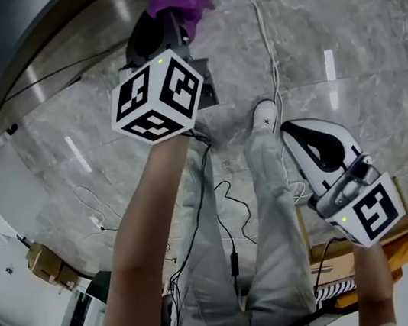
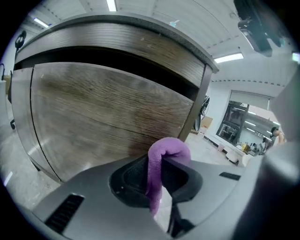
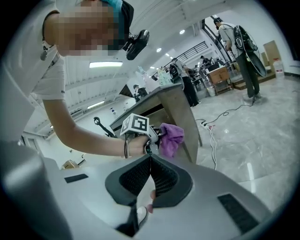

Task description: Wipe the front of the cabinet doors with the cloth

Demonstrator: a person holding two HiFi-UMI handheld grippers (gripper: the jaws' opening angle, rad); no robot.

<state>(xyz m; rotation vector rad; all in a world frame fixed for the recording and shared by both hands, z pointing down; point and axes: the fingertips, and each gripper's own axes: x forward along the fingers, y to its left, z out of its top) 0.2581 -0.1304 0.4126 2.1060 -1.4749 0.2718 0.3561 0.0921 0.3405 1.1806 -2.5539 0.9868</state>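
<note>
The purple cloth (image 2: 165, 161) is bunched into a thick fold and pinched between the jaws of the left gripper (image 2: 157, 159), a rounded hump of it sticking out past the tips and a thinner tail hanging down behind them. From where that gripper looks, the cloth sits low against the right-hand end of the cabinet door (image 2: 103, 112), a broad brown wood-grain panel with a dark gap above it under the overhanging top; I can't say whether the cloth is actually on the wood or just short of it. From overhead the left gripper (image 1: 169, 25) is stretched out ahead at the end of a bare arm, the cloth (image 1: 181, 1) at its far end. The right gripper (image 3: 150, 164) is held back and lower, its two ribbed pads pressed together with nothing between them, and it looks across at the left gripper (image 3: 152, 137) and the cloth (image 3: 171, 135) beside the cabinet's edge. From overhead the right gripper (image 1: 300, 134) hangs beside the person's pale trousers (image 1: 274, 208) and white shoe (image 1: 264, 116). Underfoot is a glossy grey marble floor (image 1: 353, 33), and a white cable (image 1: 268, 39) trails across it.
</note>
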